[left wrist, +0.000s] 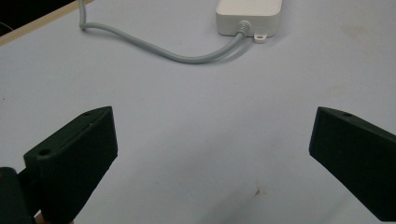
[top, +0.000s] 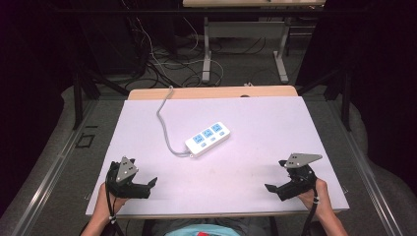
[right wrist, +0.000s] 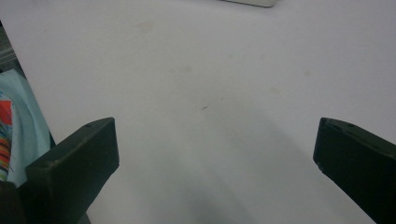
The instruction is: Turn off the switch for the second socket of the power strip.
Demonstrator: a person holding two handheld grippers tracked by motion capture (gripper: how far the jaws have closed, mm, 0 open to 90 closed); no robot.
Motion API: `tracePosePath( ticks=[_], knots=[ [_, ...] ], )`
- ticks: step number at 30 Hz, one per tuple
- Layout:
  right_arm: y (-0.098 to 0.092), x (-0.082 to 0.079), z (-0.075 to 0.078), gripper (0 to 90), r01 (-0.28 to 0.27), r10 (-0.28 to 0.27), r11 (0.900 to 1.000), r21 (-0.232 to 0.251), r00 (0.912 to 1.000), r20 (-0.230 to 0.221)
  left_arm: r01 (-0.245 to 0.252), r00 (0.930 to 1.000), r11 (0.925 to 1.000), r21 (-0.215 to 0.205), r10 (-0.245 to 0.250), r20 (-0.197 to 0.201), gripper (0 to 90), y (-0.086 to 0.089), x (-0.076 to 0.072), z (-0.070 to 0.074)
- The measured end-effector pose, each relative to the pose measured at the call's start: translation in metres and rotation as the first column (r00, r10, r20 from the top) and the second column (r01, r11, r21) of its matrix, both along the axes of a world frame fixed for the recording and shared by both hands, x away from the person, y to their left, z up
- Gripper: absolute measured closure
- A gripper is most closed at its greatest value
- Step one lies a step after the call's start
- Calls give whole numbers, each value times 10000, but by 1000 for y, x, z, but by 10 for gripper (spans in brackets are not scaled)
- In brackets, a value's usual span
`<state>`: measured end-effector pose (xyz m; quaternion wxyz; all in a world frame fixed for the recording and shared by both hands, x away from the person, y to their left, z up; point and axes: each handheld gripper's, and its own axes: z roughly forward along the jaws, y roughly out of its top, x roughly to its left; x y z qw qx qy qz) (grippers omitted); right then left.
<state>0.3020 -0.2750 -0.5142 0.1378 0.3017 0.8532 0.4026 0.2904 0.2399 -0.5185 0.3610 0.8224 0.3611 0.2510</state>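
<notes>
- A white power strip (top: 208, 139) is seen lying flat at the centre of the frame on the bench (top: 255, 123), its grey cord (top: 163, 125) trailing to the upper left.
- The left hand-held gripper (top: 151, 184) is held at lower left, jaws spread, nothing between them.
- The right hand-held gripper (top: 272, 189) is held at lower right, likewise spread and well apart from the strip.

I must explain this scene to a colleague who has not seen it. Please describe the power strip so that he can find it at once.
Look at the pale table top and find its middle. There lies the white power strip, set at a slant, with three blue socket faces. Its grey cable curves away to the table's far edge, and it is the only thing lying there.
</notes>
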Motion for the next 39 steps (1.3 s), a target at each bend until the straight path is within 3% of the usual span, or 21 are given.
tracePosePath(
  ticks=[18,27,29,33,36,39],
  knots=[
    [1,0,-1,0,9,-12,9999,-104,9997,-239,94,9998,9992,396,-100,151,11,0,-1,0],
    [1,1,-2,0,18,-24,9999,-152,9993,-378,19,10000,9999,102,-19,-20,7,1,0,-1],
    [1,1,-3,0,54,-60,9999,-142,9993,-366,29,9999,9998,212,-32,130,6,2,1,0],
    [0,2,-3,0,133,-135,9999,-104,9996,-242,70,10000,10000,-23,-70,-67,4,2,2,0],
    [-1,3,-3,0,13,-14,10000,-89,9998,-200,116,9999,9999,-33,-116,-120,6,2,3,1],
    [0,2,-3,0,243,-243,9997,42,9995,-185,133,9998,9999,-35,-133,-125,7,2,5,2]
  ],
)
